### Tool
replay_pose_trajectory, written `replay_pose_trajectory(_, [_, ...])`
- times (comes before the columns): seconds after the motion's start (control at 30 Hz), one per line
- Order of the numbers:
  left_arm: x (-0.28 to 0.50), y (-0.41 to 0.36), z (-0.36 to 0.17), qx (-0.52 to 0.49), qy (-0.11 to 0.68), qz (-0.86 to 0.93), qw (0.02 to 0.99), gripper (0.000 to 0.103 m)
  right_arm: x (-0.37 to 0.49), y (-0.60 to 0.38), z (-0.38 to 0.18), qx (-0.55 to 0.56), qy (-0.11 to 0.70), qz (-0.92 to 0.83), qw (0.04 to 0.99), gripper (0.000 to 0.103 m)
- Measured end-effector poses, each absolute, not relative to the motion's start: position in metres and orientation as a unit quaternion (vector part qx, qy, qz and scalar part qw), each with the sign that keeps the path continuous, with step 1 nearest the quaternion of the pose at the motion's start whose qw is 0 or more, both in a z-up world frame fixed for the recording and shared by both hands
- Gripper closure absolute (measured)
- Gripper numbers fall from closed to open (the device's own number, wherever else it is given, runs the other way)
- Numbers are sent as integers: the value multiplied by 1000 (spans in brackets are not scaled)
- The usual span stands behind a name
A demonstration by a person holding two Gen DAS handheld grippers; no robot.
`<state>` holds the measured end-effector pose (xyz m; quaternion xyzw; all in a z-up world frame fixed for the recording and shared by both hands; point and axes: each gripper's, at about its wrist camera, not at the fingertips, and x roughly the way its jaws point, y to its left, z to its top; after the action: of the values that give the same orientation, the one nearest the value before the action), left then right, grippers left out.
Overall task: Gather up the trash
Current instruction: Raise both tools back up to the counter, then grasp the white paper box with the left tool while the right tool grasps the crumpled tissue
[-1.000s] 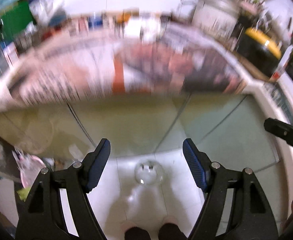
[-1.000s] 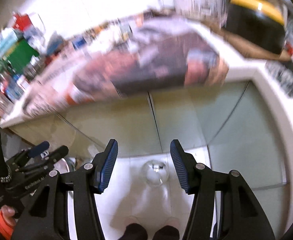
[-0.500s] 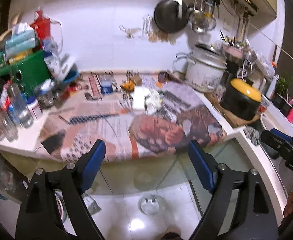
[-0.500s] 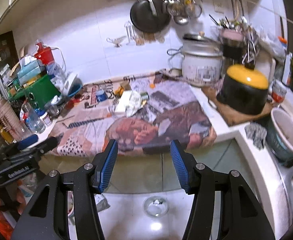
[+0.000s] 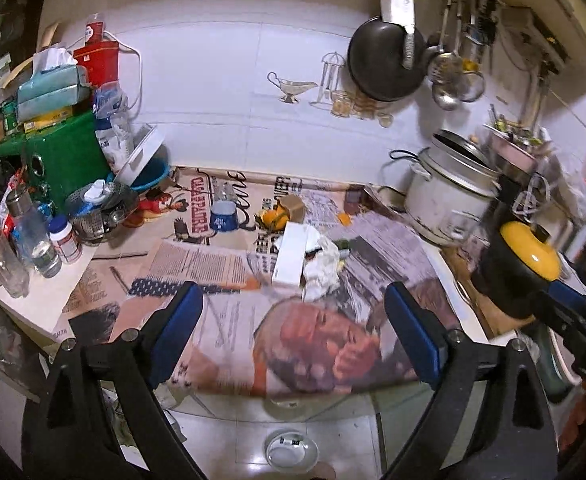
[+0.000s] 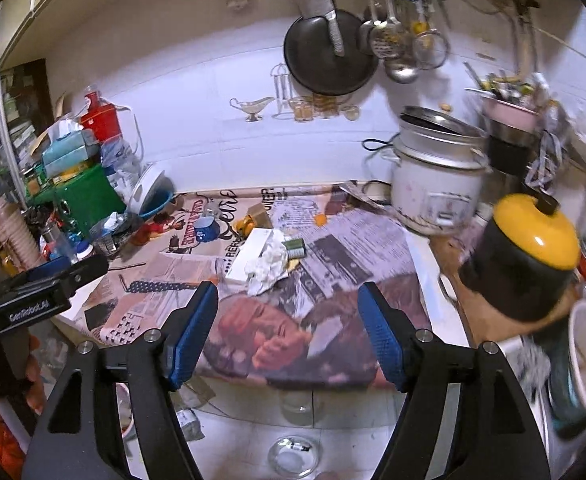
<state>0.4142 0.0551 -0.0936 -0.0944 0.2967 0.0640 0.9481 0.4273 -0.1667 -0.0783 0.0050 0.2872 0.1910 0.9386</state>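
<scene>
two grippers held over a cluttered kitchen desk

two grippers face a desk [image 5: 41,300] spread with newspaper [image 5: 221,320]. the left gripper [image 5: 293,320] has its blue-padded jaws wide apart and opening, with nothing between them. the right gripper [image 6: 289,332] also has its jaws apart and opening, and they are empty too. both hang above the near edge of the desk, clear of everything on it.

the trash lies near the middle of the newspaper: a crumpled white paper wad [image 6: 267,266] touching a flat white box [image 6: 249,254], with a small green can [image 6: 295,249] just beside the wad. farther back are orange peel [image 5: 273,218] and a small brown box [image 5: 295,206].

a green box [image 5: 65,156] and bottles crowd the left end. a white rice cooker [image 6: 433,184] and a black pot with a yellow lid [image 6: 525,256] stand at the right. a dark pan [image 6: 329,52] hangs on the tiled wall. a clear glass bowl [image 6: 293,456] sits on the floor below.
</scene>
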Motion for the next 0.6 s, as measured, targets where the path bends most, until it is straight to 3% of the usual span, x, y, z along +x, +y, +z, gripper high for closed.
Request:
replay_pose_trajectory(0.33, [490,35,-98,-70,307,125,941,11,522,-168,-98,-13,328,249,911,34])
replay_pose_trajectory(0.6, [551,66,-122,-68,336,105,934,11,580,-135,-126,-21,373,246,895,34])
